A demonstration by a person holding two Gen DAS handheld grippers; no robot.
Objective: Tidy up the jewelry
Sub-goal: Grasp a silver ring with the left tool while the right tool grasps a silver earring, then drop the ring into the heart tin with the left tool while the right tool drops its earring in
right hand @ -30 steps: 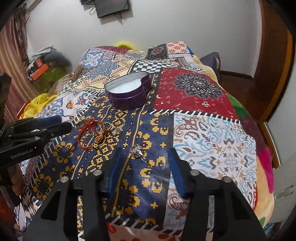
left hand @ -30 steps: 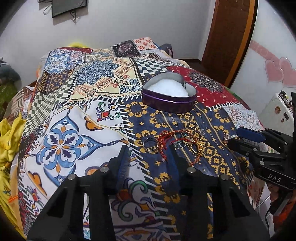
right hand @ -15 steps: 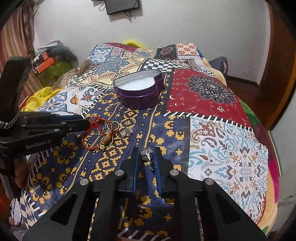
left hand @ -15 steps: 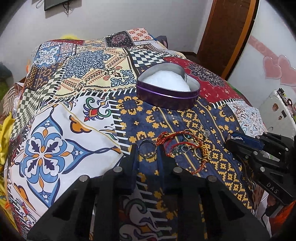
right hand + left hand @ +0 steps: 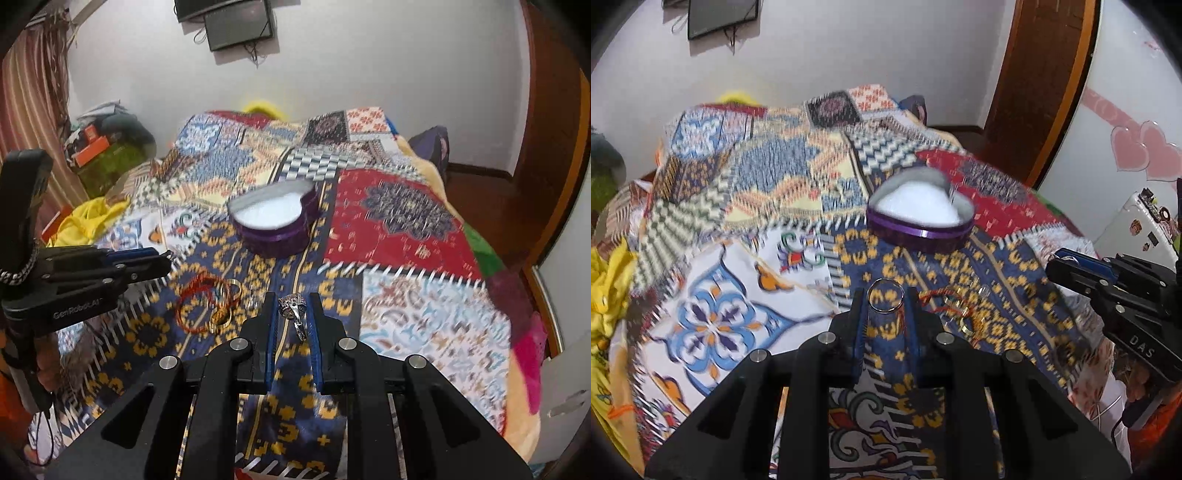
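A bedroom with white walls, a brown wooden door (image 5: pixel 1045 85) on the right and a dark screen (image 5: pixel 720 16) hung high on the far wall; a bed fills the middle, covered by a patchwork blanket (image 5: pixel 746 206) of many patterns, blurred in both views.

Left wrist view: the left tool (image 5: pixel 885 299) is closed down on a plain metal ring (image 5: pixel 885 295), which stands upright between the two tips, lifted clear of the blanket. Beyond it, toward the far side of the bed, sits a purple heart-shaped box (image 5: pixel 919 232) with white padding inside, its lid off. Just right of the tool tips, a heap of red cord bracelets and gold rings (image 5: pixel 955 306) lies on the blue and yellow patch. The right tool (image 5: pixel 1067 264) reaches in from the right edge, nearly shut.

Right wrist view: the right tool (image 5: pixel 292 308) is clamped on a silver ornate ring (image 5: pixel 293 308), its decorated head up between the tips and its band hanging lower toward the near side. The heap of bracelets and rings (image 5: pixel 207 306) lies on the blanket to the left, near the tool. The heart-shaped box (image 5: pixel 275 225) stands farther off, past the heap. The left tool (image 5: pixel 155 258) enters from the left edge, its fingers close together. A yellow cloth (image 5: pixel 85 221) is bunched at the bed's left side.
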